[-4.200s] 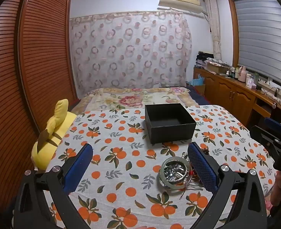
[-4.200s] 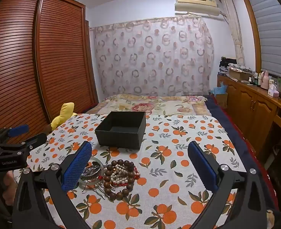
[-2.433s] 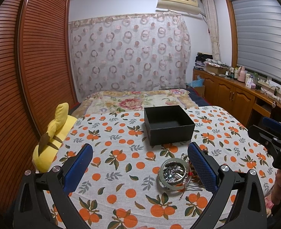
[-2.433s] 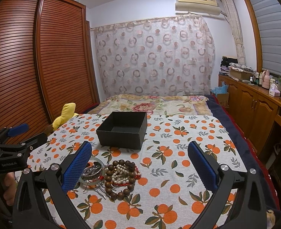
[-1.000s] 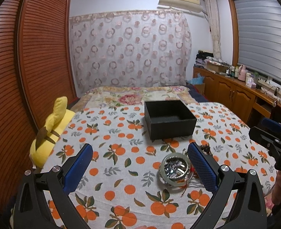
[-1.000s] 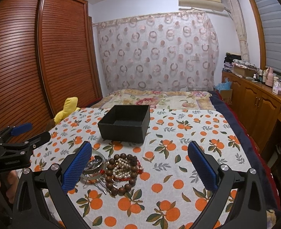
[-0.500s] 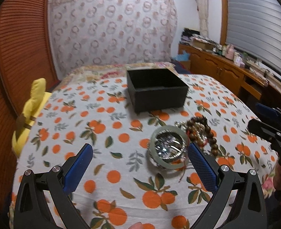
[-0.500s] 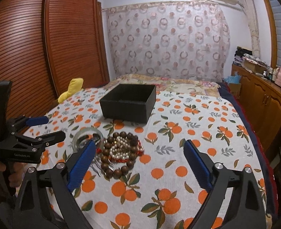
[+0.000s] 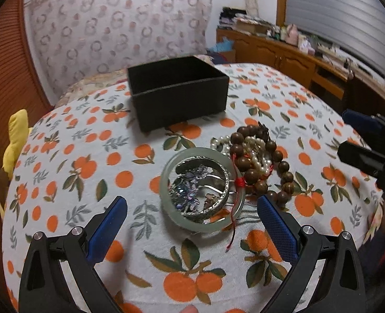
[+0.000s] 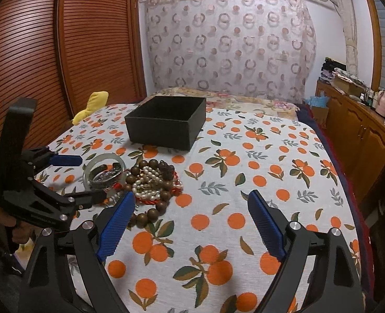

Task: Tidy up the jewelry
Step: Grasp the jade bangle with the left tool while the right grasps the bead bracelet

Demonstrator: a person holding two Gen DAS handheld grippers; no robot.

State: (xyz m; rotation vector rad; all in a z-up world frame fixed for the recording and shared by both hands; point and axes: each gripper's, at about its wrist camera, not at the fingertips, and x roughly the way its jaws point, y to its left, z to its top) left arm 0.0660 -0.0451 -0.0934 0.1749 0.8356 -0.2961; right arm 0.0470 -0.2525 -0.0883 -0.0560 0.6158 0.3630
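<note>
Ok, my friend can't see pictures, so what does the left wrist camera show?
The open left tongs hover over a pale green bangle with silvery jewelry inside it, lying on an orange-print cloth. Brown wooden beads and pearls are piled beside it, with an open black box behind. The right tongs show at the right edge.

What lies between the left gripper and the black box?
In the left wrist view, the jade bangle, holding silver pieces, lies between the open left gripper and the black box, then bare tablecloth.
</note>
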